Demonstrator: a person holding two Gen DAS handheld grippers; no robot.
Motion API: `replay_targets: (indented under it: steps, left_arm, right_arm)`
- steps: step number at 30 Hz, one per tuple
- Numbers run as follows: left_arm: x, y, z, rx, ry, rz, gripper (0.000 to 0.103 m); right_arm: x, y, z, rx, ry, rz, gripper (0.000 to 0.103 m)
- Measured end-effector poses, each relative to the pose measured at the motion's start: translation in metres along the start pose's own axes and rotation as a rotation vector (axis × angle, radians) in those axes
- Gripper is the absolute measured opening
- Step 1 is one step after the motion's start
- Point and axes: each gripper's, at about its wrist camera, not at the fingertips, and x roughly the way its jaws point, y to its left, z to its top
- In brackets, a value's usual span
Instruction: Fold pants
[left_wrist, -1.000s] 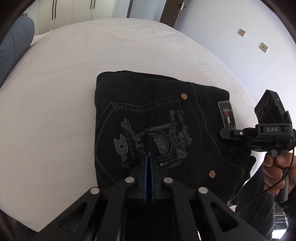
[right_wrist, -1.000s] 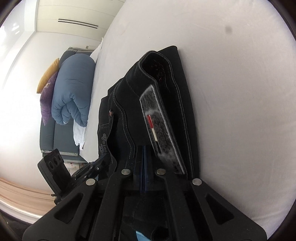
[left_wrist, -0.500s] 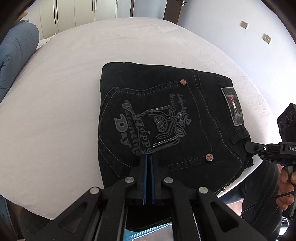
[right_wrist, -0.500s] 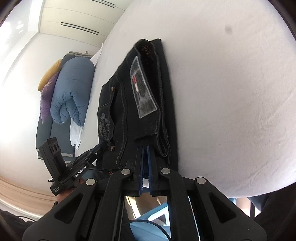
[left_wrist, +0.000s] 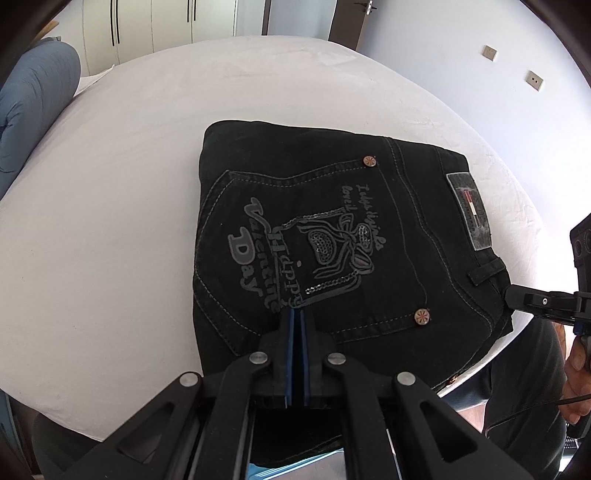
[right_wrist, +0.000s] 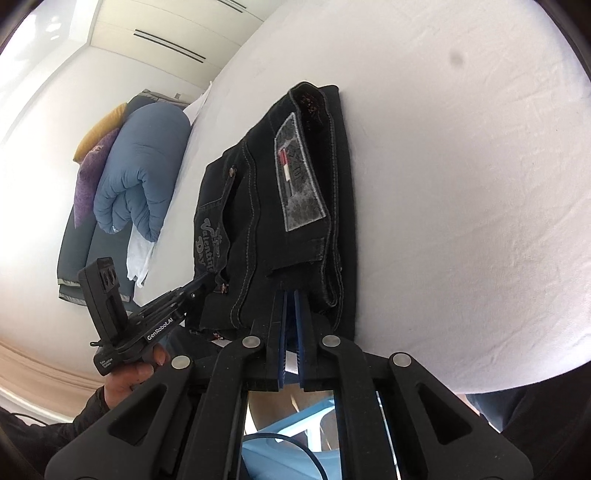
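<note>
Your folded black pants (left_wrist: 325, 251) lie on the white bed (left_wrist: 110, 221), reaching its near edge; your left gripper (left_wrist: 296, 314) hovers clenched above the back pocket; your right gripper (right_wrist: 291, 295), clenched on nothing, sits off the waistband end.

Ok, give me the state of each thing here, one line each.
Black pants: folded into a compact stack, back pocket up, lying on the bed.
Left gripper: shut, empty, over the pants.
Right gripper: nearly shut, a thin gap, holding nothing.
White bed sheet: spread flat.
Blue duvet: rolled up.
</note>
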Motion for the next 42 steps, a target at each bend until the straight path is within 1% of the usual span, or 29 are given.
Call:
replay_targets:
  steps: [2,3,5,6,7,8,9,10,11,12,13,14,15,17,18,19,20,22,24,26,28,31,33,35,36,37,40,41,42]
  left_arm:
    - [0.002,-0.001,-0.001,0.005,-0.003,0.005,0.003]
    - [0.0,-0.001,-0.001,0.006,-0.005,0.004,0.003]
    - [-0.005,0.002,0.0,0.003,-0.006,-0.011,0.003]
    - [-0.011,0.005,0.001,-0.007,-0.006,-0.028,0.01]
    - [-0.019,0.01,0.001,-0.026,-0.014,-0.056,0.032]
    - [-0.028,0.016,0.001,-0.046,-0.033,-0.074,0.051]
    - [-0.04,0.022,0.001,-0.067,-0.074,-0.068,0.088]
    - [-0.056,0.03,0.0,-0.089,-0.145,-0.043,0.102]
    - [-0.067,0.038,0.0,-0.104,-0.202,-0.029,0.103]
    - [-0.073,0.045,0.002,-0.116,-0.221,-0.031,0.103]
    - [-0.071,0.054,0.007,-0.134,-0.203,-0.045,0.103]
    - [-0.068,0.061,0.011,-0.15,-0.181,-0.059,0.103]
    - [-0.065,0.068,0.012,-0.164,-0.168,-0.07,0.103]
    - [-0.057,0.078,0.016,-0.183,-0.131,-0.096,0.102]
    - [-0.049,0.08,0.019,-0.187,-0.097,-0.121,0.098]
    - [-0.037,0.082,0.02,-0.195,-0.069,-0.162,0.092]
    - [-0.034,0.084,0.023,-0.204,-0.046,-0.192,0.09]
    - [-0.021,0.088,0.028,-0.217,0.011,-0.23,0.088]
    - [-0.01,0.093,0.032,-0.24,0.046,-0.275,0.087]
    - [0.004,0.097,0.035,-0.27,0.101,-0.335,0.086]
    - [0.013,0.098,0.037,-0.272,0.135,-0.358,0.086]
    - [0.017,0.093,0.041,-0.231,0.163,-0.382,0.086]
    - [0.018,0.093,0.044,-0.228,0.179,-0.409,0.085]
    - [0.02,0.09,0.045,-0.212,0.199,-0.413,0.07]
    - [0.02,0.09,0.046,-0.202,0.213,-0.397,0.057]
    - [0.022,0.086,0.047,-0.192,0.223,-0.395,0.049]
    - [0.022,0.082,0.048,-0.188,0.235,-0.399,0.04]
    - [0.021,0.081,0.047,-0.192,0.23,-0.402,0.038]
    - [0.018,0.082,0.046,-0.195,0.223,-0.405,0.033]
  right_arm:
    - [-0.001,-0.002,-0.001,-0.007,0.01,-0.015,0.004]
    - [0.003,-0.007,-0.002,0.01,0.02,-0.023,0.004]
    - [0.004,-0.015,-0.001,0.051,0.02,0.003,0.004]
    - [0.001,-0.014,0.0,0.06,0.017,0.014,0.004]
    - [-0.004,-0.009,0.002,0.047,0.01,0.013,0.004]
    - [-0.011,-0.004,0.003,0.025,-0.002,0.01,0.006]
    - [-0.019,0.002,0.005,0.001,-0.021,0.01,0.016]
    - [-0.029,0.004,0.007,-0.015,-0.041,0.022,0.026]
    - [-0.037,0.006,0.011,-0.015,-0.06,0.03,0.066]
    - [-0.044,0.005,0.015,0.001,-0.084,0.023,0.1]
    - [-0.051,0.002,0.019,0.023,-0.126,0.016,0.102]
    - [-0.055,-0.001,0.025,0.03,-0.164,0.025,0.102]
    - [-0.057,-0.005,0.032,0.037,-0.169,0.038,0.102]
    - [-0.049,-0.011,0.048,0.066,-0.138,0.036,0.1]
    - [-0.043,-0.013,0.056,0.074,-0.116,0.044,0.098]
    - [-0.036,-0.015,0.064,0.08,-0.086,0.057,0.096]
    - [-0.028,-0.018,0.071,0.087,-0.056,0.065,0.09]
    - [-0.013,-0.027,0.083,0.113,-0.007,0.065,0.087]
    - [0.0,-0.035,0.093,0.152,0.029,0.071,0.077]
    - [0.011,-0.039,0.101,0.17,0.055,0.087,0.072]
    - [0.021,-0.039,0.107,0.17,0.095,0.093,0.067]
    - [0.034,-0.038,0.114,0.165,0.149,0.087,0.058]
    - [0.04,-0.04,0.119,0.172,0.175,0.081,0.045]
    - [0.047,-0.041,0.121,0.184,0.193,0.069,0.037]
    - [0.05,-0.042,0.122,0.188,0.198,0.068,0.034]
    - [0.053,-0.04,0.121,0.186,0.199,0.063,0.034]
    - [0.059,-0.031,0.122,0.158,0.198,0.033,0.027]
    - [0.06,-0.028,0.122,0.145,0.194,0.018,0.025]
    - [0.059,-0.024,0.121,0.13,0.187,0.005,0.022]
